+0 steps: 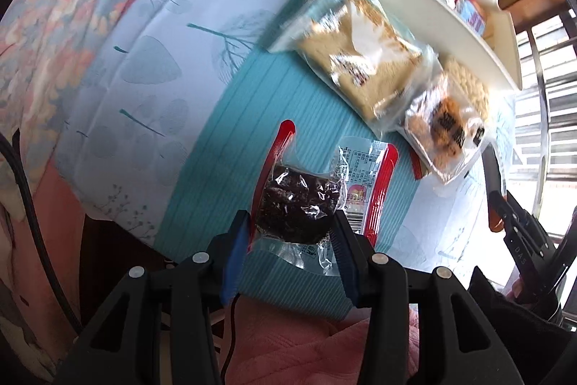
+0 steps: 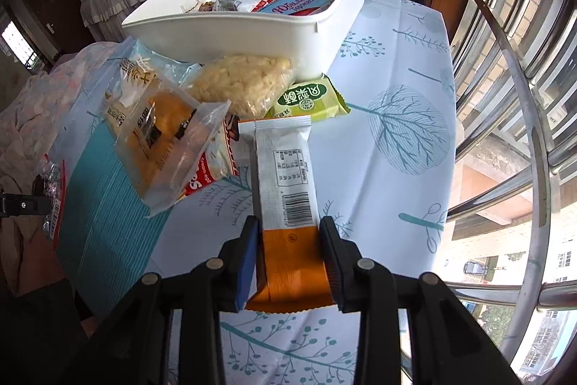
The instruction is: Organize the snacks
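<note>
So we had both grippers busy here. Our left gripper (image 1: 294, 230) was clamped on a clear packet with red edges (image 1: 306, 201), a dark chocolatey cake showing through the plastic, held up over the teal stripe of the tablecloth (image 1: 202, 118). Our right gripper (image 2: 290, 257) had its fingers squeezed against the sides of a silver-and-orange bar wrapper (image 2: 286, 204), barcode side up, pointing toward the white bin (image 2: 230, 35).

The bin sat at the far side of the table and already had a few packs in it, including a blue and white box (image 2: 301, 4). Just in front of it lay the leftover pile: a clear bag of pale puffed bits (image 2: 245, 83) touching the bin wall, a green wrapped snack (image 2: 308, 100) beside it, a blue-topped bag of beige biscuits (image 1: 357, 60), and a clear pouch with an orange-brown pastry (image 2: 158, 132) lying partly over a red and white packet (image 2: 212, 172). A flowery blanket (image 1: 72, 24) was bunched at the table's left edge.
</note>
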Available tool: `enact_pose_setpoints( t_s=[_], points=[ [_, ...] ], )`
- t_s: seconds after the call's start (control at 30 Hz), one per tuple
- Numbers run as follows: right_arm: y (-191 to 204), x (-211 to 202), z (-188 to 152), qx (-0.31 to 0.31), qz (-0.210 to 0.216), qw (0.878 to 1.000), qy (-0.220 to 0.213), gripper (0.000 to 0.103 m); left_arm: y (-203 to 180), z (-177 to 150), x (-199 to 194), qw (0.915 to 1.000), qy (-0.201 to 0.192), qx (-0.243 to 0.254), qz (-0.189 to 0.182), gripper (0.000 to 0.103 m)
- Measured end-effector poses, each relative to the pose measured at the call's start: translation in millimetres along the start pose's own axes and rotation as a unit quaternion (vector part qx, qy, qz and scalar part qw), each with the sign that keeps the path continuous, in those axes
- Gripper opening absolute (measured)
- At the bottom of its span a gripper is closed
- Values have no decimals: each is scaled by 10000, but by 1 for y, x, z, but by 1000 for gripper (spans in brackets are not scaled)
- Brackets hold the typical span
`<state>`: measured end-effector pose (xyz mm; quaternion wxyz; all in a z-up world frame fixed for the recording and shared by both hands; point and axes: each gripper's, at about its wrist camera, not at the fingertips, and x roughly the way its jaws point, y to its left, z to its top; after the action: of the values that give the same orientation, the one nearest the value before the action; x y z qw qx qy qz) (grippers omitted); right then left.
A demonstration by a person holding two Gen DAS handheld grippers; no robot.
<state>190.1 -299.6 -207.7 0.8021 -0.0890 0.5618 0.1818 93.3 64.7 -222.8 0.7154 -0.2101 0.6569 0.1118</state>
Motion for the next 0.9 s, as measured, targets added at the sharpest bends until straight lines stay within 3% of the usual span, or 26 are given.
enact_pose_setpoints(
  t_s=[0.2, 0.53, 0.9],
  points=[
    [5, -14, 8, 70, -148, 9999, -20, 33, 3, 27, -23, 9999, -91, 33, 43, 44],
    [-5, -39, 13, 799, -527, 9953, -155, 32, -25, 95, -61, 9956, -407, 848, 37, 44],
    [-12, -76, 49, 1547, -804, 9806, -892, 32, -67, 166, -94, 9825, -765, 1694, -105, 43]
  ],
)
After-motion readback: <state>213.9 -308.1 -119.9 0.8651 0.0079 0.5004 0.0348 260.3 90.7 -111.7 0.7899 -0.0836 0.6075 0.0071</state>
